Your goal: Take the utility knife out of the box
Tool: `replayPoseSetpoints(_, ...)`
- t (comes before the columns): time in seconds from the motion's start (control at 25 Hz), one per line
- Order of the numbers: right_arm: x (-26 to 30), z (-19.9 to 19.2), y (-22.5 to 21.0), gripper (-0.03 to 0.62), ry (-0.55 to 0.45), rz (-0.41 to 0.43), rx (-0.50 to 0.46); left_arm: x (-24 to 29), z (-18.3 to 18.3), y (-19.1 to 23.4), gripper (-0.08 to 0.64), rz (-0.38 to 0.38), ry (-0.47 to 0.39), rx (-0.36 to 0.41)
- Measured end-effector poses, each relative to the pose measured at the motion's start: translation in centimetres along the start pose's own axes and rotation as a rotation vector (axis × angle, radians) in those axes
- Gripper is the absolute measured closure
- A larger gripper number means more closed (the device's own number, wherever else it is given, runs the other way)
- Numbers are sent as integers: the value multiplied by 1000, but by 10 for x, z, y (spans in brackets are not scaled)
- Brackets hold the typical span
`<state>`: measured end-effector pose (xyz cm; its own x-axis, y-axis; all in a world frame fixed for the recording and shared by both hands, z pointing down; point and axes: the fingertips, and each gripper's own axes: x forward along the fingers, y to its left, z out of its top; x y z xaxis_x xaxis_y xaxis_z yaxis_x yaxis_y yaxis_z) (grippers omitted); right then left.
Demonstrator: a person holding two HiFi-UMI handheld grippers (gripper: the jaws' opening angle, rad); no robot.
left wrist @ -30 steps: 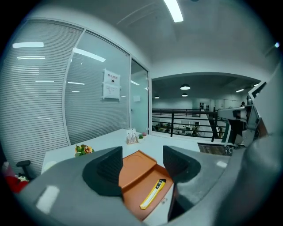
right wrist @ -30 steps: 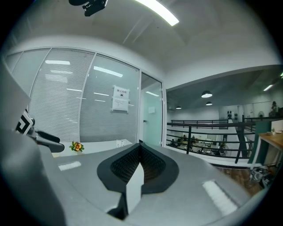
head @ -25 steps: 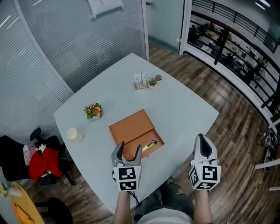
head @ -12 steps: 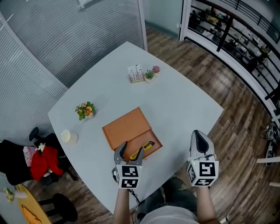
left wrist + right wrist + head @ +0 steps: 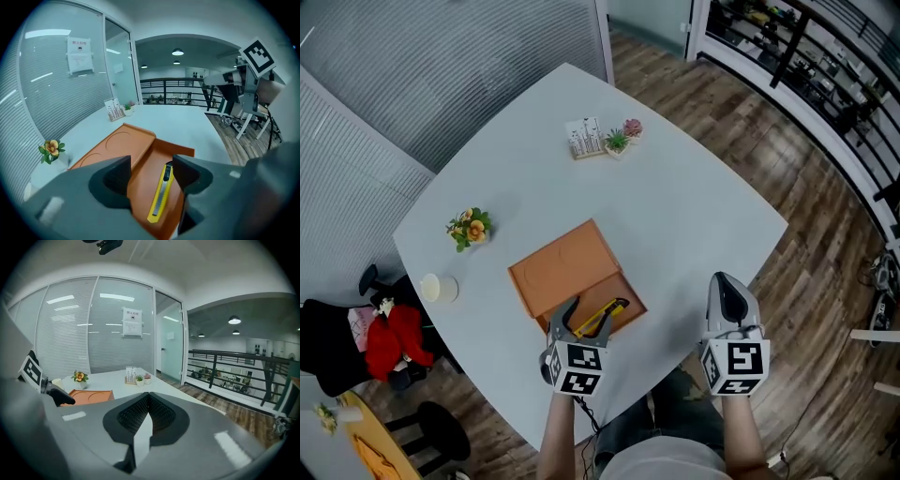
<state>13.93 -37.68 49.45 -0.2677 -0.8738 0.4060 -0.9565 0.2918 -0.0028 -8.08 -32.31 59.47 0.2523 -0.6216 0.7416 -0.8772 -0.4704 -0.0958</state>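
**Though the flat orange box [image 5: 562,267] lies open, the yellow utility knife [image 5: 161,192] sits inside, ungrasped**

A white cup [image 5: 438,288] and potted flowers [image 5: 467,227] stand well clear. The left gripper [image 5: 151,172] hovers over the knife, jaws apart, nothing blocking it. The right gripper [image 5: 148,414] hangs at the grey table's [image 5: 675,216] edge, jaws together, empty.

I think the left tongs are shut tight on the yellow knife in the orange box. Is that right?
Not quite. The left tongs are open, not shut on the yellow knife. It lies loose in the orange box, below the gap between them. The left gripper view shows this.
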Motion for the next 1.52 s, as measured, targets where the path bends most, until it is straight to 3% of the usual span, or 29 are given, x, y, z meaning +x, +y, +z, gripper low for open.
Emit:
replayPoseSetpoints(0.44,16,-18,-4,581,59,15,-9,33,-20,-20,304,-138,132,140)
replayPoseSetpoints(1.12,27,-52,-10,581,145,21,21,61,-54,-33,305,-249,286,203)
replayPoseSetpoints(1.52,28,-61,-10,581,167,16,34,71,-61,-36,321,-261,334,257)
